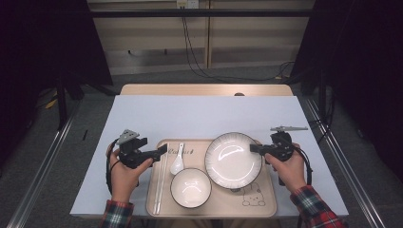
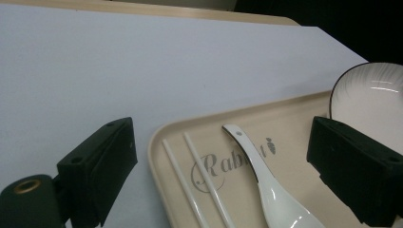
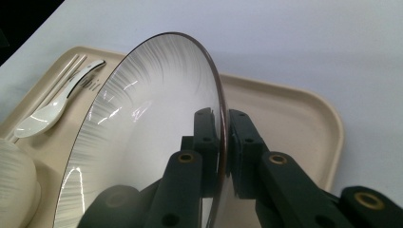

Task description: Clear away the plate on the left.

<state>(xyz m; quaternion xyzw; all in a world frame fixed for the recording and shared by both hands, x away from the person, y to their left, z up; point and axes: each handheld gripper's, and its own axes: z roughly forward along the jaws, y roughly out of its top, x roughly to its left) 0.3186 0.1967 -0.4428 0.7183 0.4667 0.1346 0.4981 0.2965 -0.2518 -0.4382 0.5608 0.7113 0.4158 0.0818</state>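
**Item: plate point(image 1: 233, 160), on tray point(image 1: 266, 206), step in hand: lift by the rim.**

Location: the plate sits in the tray's right half, on the bench point(image 1: 199, 114). From the right gripper view it looks tilted, its gripped edge raised off the tray floor; the far edge seems to rest low beside the bowl point(image 1: 190, 188).

Right claw point(image 1: 253, 148): pressed together on the plate's right rim, one jaw inside the dish, one outside, the rim pinched between the pads. Nothing else is touched.

Left claw point(image 1: 164, 148): spread wide, holding nothing. It hangs over the tray's left edge, with the chopsticks point(image 1: 161, 183) and spoon point(image 1: 177, 160) just ahead of it between the jaws' line.

Handling notes, as a judgement:
- You hold a glazed, slick rim at one point only. Keep the pinch firm and raise slowly; a quick lift may let the plate pivot in the pads.
- Lift straight up until the low edge is free of the bowl and the tray wall, then carry sideways.
- Keep your wrist steady so the plate hangs in one plane and does not swing.
- Keep the left claw away from the spoon and chopsticks; a nudge would scatter them. If the tray slides, you might press that claw on the tray's edge.
- Set down low edge first, then ease the jaws apart.
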